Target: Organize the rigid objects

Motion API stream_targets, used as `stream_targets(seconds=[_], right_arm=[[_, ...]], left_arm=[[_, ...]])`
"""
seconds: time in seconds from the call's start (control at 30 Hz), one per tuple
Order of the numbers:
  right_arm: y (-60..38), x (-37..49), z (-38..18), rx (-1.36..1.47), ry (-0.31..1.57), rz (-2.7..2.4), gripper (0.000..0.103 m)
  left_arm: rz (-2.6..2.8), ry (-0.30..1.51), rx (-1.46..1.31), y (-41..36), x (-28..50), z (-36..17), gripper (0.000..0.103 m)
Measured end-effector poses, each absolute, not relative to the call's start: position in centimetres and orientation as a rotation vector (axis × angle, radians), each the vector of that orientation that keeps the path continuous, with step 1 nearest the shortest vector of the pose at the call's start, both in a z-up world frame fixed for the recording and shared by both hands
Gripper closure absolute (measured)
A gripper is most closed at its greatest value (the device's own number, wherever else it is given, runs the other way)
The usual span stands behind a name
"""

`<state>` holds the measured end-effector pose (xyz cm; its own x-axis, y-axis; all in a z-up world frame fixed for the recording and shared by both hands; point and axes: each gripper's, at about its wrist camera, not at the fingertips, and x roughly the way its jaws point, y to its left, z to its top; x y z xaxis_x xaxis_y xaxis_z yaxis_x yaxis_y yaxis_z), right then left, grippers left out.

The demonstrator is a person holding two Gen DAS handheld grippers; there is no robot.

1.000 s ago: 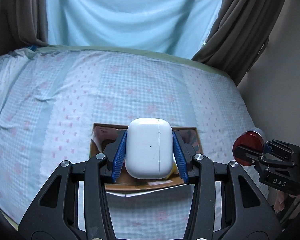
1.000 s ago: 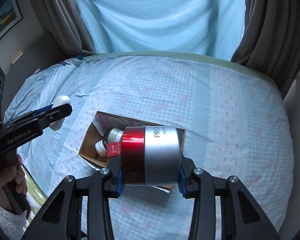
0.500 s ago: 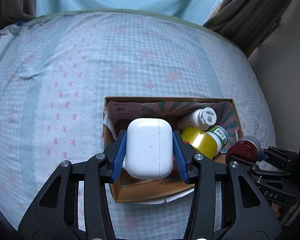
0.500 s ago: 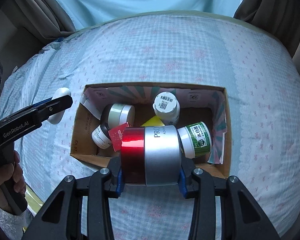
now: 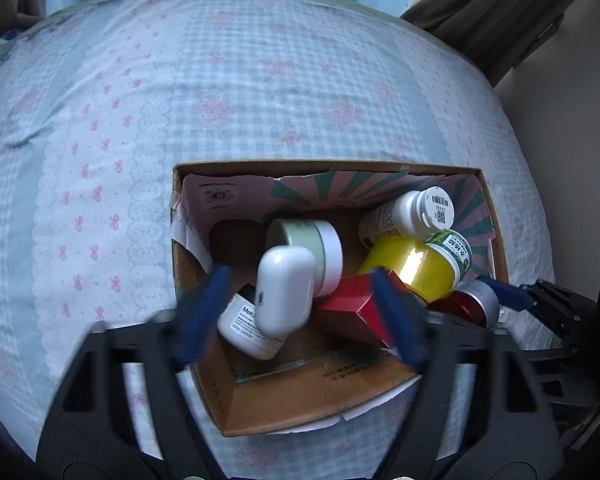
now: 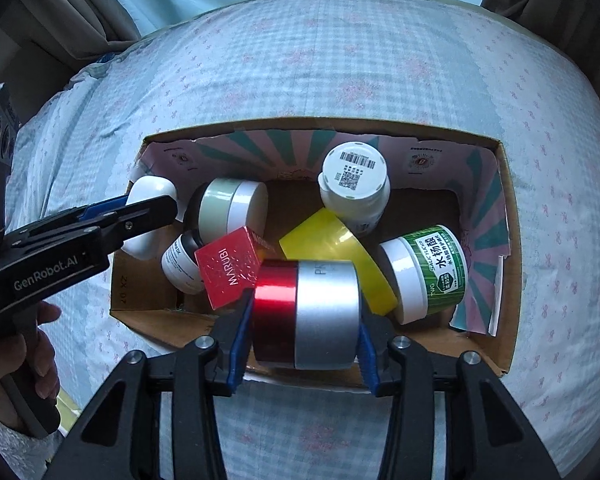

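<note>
Jaws on the left gripper (image 5: 300,316) are standing spread wide and blurred, gripping nothing, while the right gripper (image 6: 303,316) is pinching the red-and-silver tin (image 6: 306,314) sideways between its blue pads, just above the near wall of the box.

Beneath everything, the bed (image 5: 260,92) is lying under its pale blue checked cover with pink bows. On it the cardboard box (image 5: 300,404) is sitting open, its inner walls showing pink and teal rays.

Inside, the yellow bottle (image 6: 336,258) is lying on its side at the middle, with the green-labelled jar (image 6: 432,276) touching its right end and the white bottle (image 6: 354,188) (barcode on the cap) tilting against the far wall. The pale green jar (image 6: 230,210) is resting on its side to the left, and the red carton (image 6: 230,266) marked MARUBI is leaning in front of it, touching the tin. The white earbud case (image 5: 286,290) is lying tilted between the spread left jaws, resting on the small white jar (image 5: 246,326) and against the green one; whether it has settled I cannot tell.
</note>
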<state>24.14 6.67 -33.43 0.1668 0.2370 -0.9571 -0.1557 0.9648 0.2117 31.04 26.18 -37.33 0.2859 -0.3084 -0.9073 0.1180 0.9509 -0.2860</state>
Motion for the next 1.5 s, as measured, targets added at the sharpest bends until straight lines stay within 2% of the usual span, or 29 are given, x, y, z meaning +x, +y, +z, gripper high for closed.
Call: stream_targets(seconds=[0.07, 0.13, 0.53, 0.9, 1.23, 1.5], right_arm=[[6.2, 24.0, -32.7, 0.085, 1.338, 0.268, 0.011], [5.7, 23.7, -31.9, 0.09, 1.297, 0.252, 0.0], [3.5, 21.9, -30.5, 0.107, 1.294, 0.174, 0.0], [2.8, 19.7, -26.8, 0.1, 1.218, 0.163, 0.0], [0.7, 17.1, -20.0, 0.04, 1.143, 0.16, 0.0], [-4.0, 14.2, -10.7, -0.001, 1.031, 0.131, 0.0]], left_arm=[[-0.298, 1.243, -0.157, 26.0, 30.9, -37.0, 0.0], [-0.292, 1.248, -0.14, 25.9, 30.9, -36.9, 0.0], [-0.277, 1.219, -0.109, 25.7, 28.4, -34.7, 0.0], [-0.231, 1.148, -0.087, 25.3, 24.6, -30.0, 0.0], [-0.134, 0.993, -0.101, 23.4, 18.9, -20.2, 0.0], [-0.087, 0.864, -0.055, 18.4, 13.3, -11.4, 0.0]])
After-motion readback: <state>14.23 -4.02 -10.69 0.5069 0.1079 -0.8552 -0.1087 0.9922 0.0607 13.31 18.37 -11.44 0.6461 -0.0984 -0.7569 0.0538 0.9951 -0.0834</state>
